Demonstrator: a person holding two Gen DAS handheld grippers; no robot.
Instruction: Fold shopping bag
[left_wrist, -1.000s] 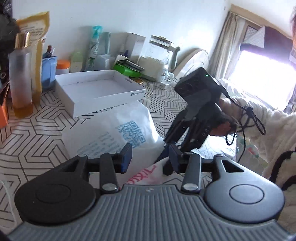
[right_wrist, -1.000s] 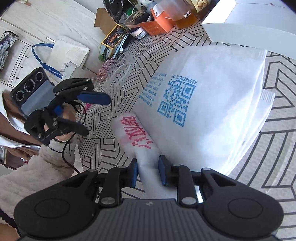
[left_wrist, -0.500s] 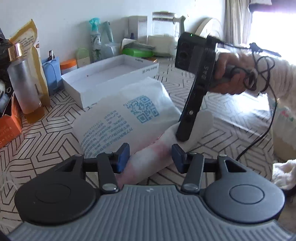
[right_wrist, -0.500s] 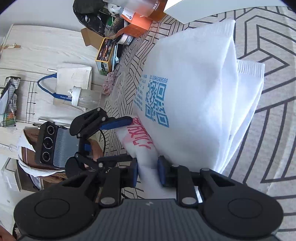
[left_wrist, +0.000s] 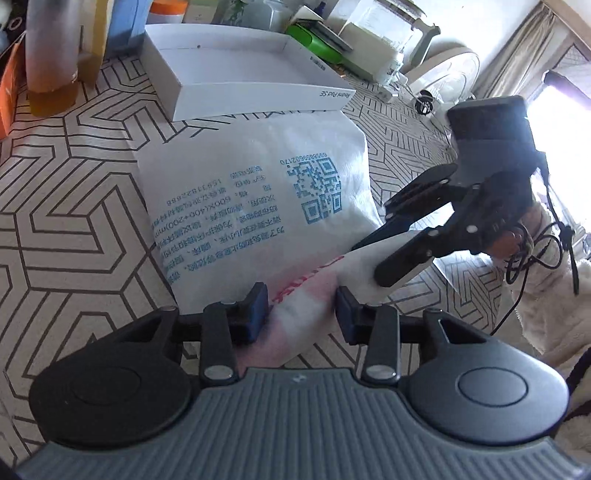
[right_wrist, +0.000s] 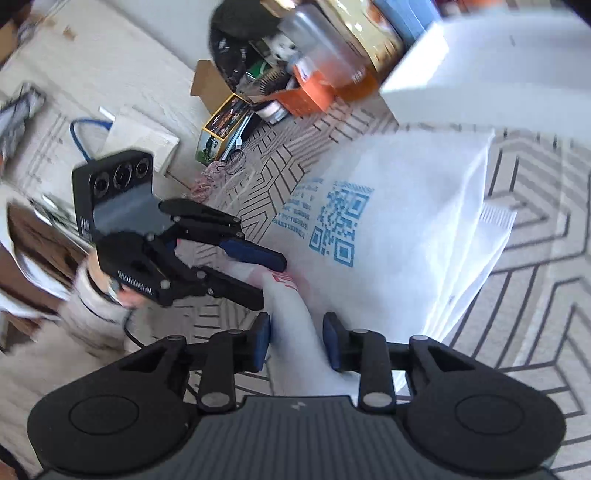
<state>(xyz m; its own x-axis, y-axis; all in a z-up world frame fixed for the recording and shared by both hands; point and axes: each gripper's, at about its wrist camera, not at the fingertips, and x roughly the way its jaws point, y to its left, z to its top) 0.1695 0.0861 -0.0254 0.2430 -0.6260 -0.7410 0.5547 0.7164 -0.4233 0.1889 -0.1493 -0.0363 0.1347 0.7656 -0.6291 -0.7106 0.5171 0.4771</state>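
Observation:
A white non-woven shopping bag (left_wrist: 258, 199) with a blue QR code and blue text lies flat on the patterned table; it also shows in the right wrist view (right_wrist: 399, 229). Its near edge is gathered into a roll with red print (left_wrist: 306, 291). My left gripper (left_wrist: 300, 310) is open around one end of that roll. My right gripper (right_wrist: 297, 339) straddles the other end with its jaws apart, the fabric between the pads; it shows in the left wrist view (left_wrist: 391, 251) too. The left gripper appears in the right wrist view (right_wrist: 258, 273).
An open white box lid (left_wrist: 240, 74) sits just beyond the bag. Bottles (left_wrist: 51, 55), an orange carton and cartons line the far left; a kettle (left_wrist: 384, 40) and a fan stand at the back. Clutter (right_wrist: 229, 122) lies at the table's other end.
The left gripper has come down over the rolled edge and narrowed around it. The right gripper's jaws have widened on the roll, and its view has swung.

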